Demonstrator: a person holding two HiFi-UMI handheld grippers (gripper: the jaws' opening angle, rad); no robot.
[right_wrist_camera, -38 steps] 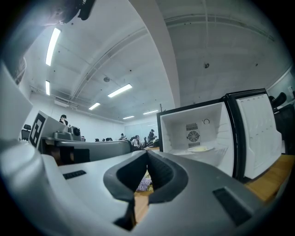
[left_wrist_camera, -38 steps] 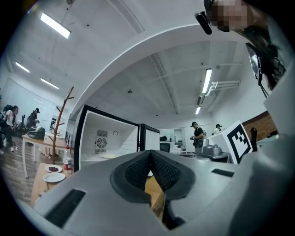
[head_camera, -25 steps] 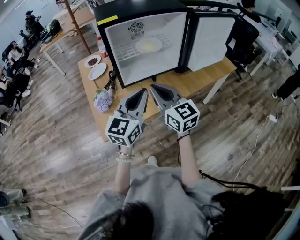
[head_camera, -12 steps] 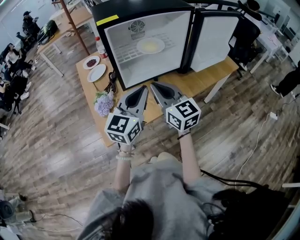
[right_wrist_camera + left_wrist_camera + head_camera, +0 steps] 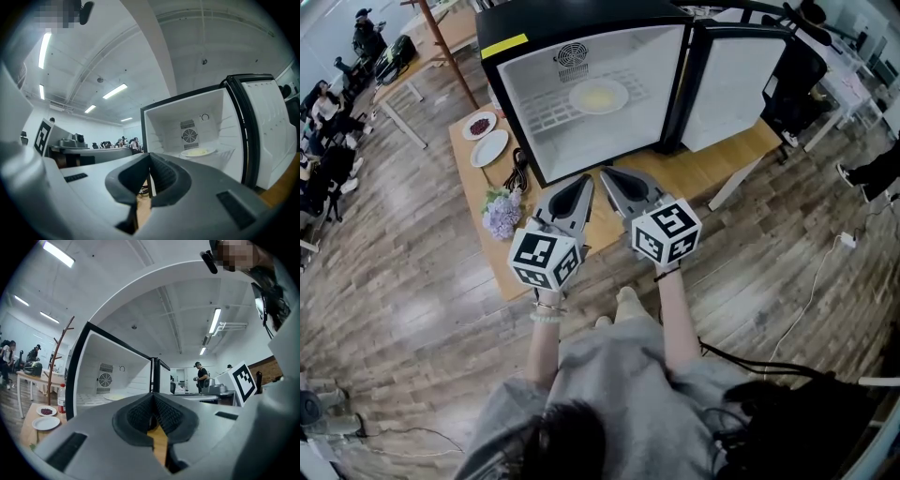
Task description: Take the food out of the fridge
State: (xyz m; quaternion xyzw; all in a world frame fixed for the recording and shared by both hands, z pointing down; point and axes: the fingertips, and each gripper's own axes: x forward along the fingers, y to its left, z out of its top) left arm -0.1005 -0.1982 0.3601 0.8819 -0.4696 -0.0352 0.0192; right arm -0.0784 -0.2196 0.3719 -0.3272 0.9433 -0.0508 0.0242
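A small black fridge stands open on a wooden table, its door swung out to the right. On its wire shelf lies a white plate of pale yellow food, also seen in the right gripper view. My left gripper and right gripper hover side by side over the table's near edge, just in front of the fridge, pointing level at it. Both are shut with nothing between the jaws.
Left of the fridge on the table are a plate of dark red food, an empty white plate, a red-capped bottle, a black cable and a bunch of pale purple flowers. People sit at desks far left. A cable runs over the floor at right.
Both grippers and the camera have come slightly closer to the fridge. Both stay shut.
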